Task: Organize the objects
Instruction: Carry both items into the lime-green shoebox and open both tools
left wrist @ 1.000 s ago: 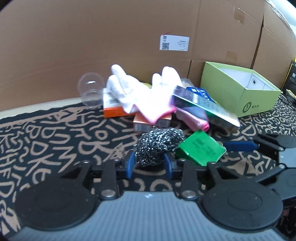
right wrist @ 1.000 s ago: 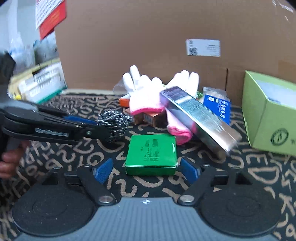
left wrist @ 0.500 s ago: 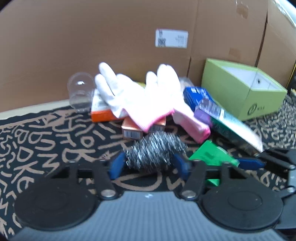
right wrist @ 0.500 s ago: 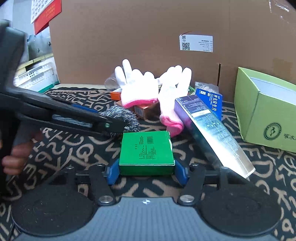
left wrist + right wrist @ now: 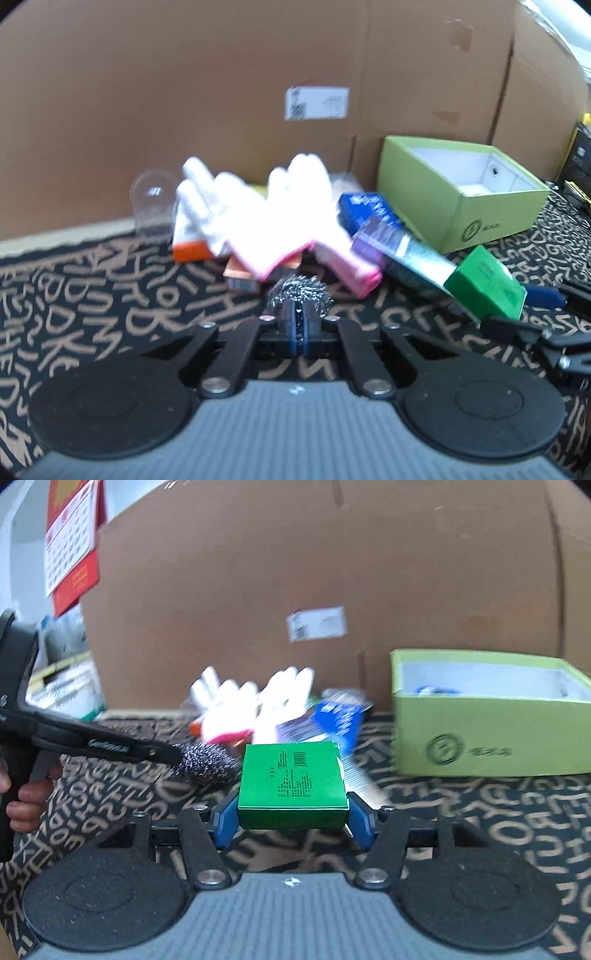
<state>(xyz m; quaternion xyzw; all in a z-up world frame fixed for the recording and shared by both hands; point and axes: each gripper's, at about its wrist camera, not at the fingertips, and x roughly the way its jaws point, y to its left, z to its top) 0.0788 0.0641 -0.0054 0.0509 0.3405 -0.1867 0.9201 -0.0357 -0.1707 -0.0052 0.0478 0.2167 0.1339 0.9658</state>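
- Left tongs (image 5: pixel 300 325) pinched tight on steel wool scourer (image 5: pixel 300 293); blue pads almost meet, wire ball bulges out past the tips.
- Right wrist view: left tongs (image 5: pixel 173 755) come in from the left side with the scourer (image 5: pixel 207 762) at their tip, just beside the green box.
- Right tongs (image 5: pixel 291 818) clamp green box (image 5: pixel 291 784), one blue pad on each side; box held level, printed top face up, off the surface.
- Left wrist view: green box (image 5: pixel 485 282) at right, in the right tongs.
- Patterned black-and-tan surface (image 5: pixel 92 295) below both.
- Pile behind: white gloves with pink cuffs (image 5: pixel 258 218), orange box (image 5: pixel 190 247) under them, blue packet (image 5: pixel 364 210), long shiny box (image 5: pixel 402 256), clear plastic cup (image 5: pixel 153 203) at left.
- Open lime-green box (image 5: pixel 461 188) at right on the surface, white inside; contents blurred.
- Cardboard wall (image 5: pixel 221 92) at back, white label on it.
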